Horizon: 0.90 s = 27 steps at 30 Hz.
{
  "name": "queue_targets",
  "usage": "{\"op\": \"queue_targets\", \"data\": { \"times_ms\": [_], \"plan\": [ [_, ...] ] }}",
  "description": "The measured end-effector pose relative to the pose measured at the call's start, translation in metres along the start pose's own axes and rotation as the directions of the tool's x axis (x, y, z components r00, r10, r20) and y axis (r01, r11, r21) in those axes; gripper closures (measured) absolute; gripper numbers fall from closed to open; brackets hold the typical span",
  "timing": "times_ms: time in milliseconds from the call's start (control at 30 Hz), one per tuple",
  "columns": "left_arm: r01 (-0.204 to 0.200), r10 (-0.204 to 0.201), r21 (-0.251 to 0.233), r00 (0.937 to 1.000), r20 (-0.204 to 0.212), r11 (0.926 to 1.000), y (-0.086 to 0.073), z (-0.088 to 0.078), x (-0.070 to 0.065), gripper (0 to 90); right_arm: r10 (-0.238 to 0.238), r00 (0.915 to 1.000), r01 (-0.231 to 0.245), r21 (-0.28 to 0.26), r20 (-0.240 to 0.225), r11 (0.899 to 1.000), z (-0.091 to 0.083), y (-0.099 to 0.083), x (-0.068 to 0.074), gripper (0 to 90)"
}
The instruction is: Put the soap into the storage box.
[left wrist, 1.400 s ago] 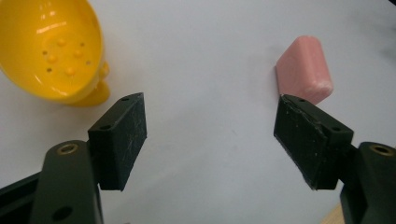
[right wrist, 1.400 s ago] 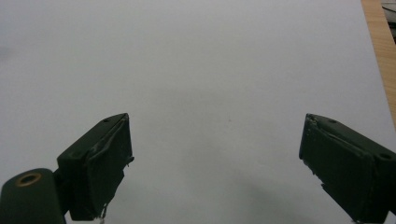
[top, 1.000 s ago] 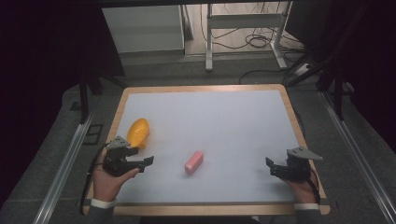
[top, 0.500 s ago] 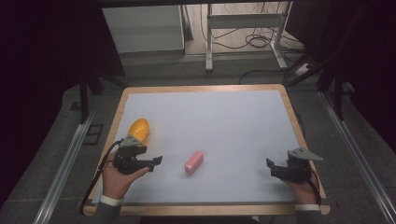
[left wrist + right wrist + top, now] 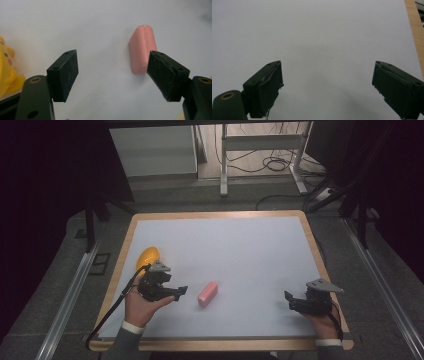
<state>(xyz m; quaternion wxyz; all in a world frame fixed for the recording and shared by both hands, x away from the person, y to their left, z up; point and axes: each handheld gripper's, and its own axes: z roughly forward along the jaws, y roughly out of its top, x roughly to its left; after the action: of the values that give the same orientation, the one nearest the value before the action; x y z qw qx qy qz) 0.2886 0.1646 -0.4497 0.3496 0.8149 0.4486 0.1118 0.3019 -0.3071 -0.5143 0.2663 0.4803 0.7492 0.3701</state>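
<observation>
The pink block (image 5: pixel 207 293) lies flat on the white tabletop (image 5: pixel 240 250), near the front and left of centre, long axis running diagonally. Just beside it, the left tool (image 5: pixel 176 292) points toward it with its jaws spread wide and nothing between them. In the left gripper view the pink block (image 5: pixel 142 48) sits off-centre, close against the right-hand jaw, while the other jaw stands well clear over bare surface.

The step in hand looks like an approach to grasp the block. To do it well, the left tool should shift sideways until the block is centred in the gap, line its jaws up with the long flat sides, then go low before closing.

A yellow toy (image 5: pixel 147 256) sits behind the left hand (image 5: pixel 140 305), near the tabletop's edge. The right tool (image 5: pixel 290 300) rests well apart at the front right, jaws equally wide and empty.
</observation>
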Motion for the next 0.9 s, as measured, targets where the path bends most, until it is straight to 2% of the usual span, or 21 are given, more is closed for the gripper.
{"op": "queue_targets", "data": {
  "times_ms": [367,633,900],
  "plan": [
    [-0.009,0.009,0.022,0.9998,0.018,0.9997,0.004,0.009,-0.006,25.4,0.000,1.0000,0.000,-0.002,0.003,1.000,0.000,0.000,-0.001,9.3],
    [-0.038,0.036,0.045,0.9987,0.036,0.9983,0.013,0.018,-0.019,25.4,-0.002,1.0000,0.002,-0.001,0.005,1.000,-0.001,0.000,-0.001,9.3],
    [-0.062,0.058,0.058,0.9951,0.080,0.9964,0.030,0.035,-0.035,25.6,-0.020,0.9998,0.020,-0.004,-0.001,1.000,0.000,-0.001,0.000,9.3]
  ]
}}
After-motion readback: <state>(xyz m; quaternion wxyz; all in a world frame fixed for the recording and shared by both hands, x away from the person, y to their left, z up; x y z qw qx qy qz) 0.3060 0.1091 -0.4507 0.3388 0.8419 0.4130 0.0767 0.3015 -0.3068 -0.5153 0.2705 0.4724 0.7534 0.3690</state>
